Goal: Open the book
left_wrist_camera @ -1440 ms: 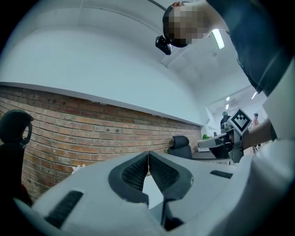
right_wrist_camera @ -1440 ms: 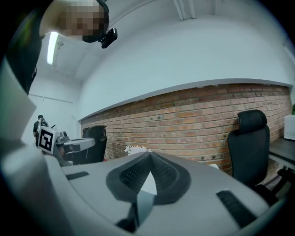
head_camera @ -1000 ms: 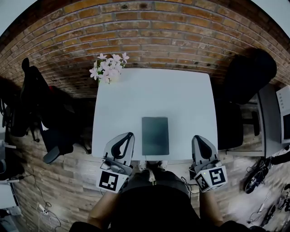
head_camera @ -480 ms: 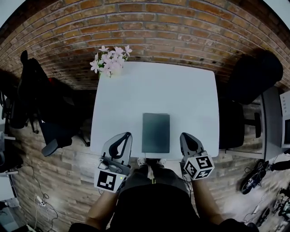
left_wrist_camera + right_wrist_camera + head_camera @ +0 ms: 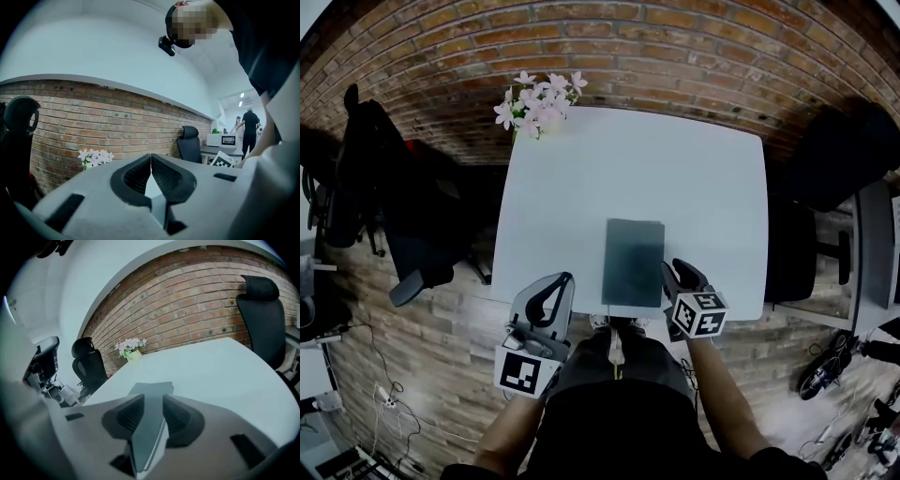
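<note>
A dark green closed book (image 5: 633,262) lies flat on the white table (image 5: 628,169), near its front edge. My right gripper (image 5: 668,273) sits at the book's near right corner. Its jaws are opening, and in the right gripper view the book's edge (image 5: 152,392) runs between the two parted fingers of that gripper (image 5: 153,401), with no sign that the pads press on it. My left gripper (image 5: 565,279) hovers at the table's front edge, left of the book and apart from it. In the left gripper view its tips meet, so the left gripper (image 5: 151,157) is shut and holds nothing.
A pot of pink-white flowers (image 5: 539,98) stands at the table's far left corner, against the brick wall. Black office chairs stand to the right (image 5: 839,150) and to the left (image 5: 366,187) of the table. A person (image 5: 248,126) stands far off at a desk.
My right gripper has come down and leftward from beyond the table's front edge to the book's near right corner. The left gripper has hardly shifted.
</note>
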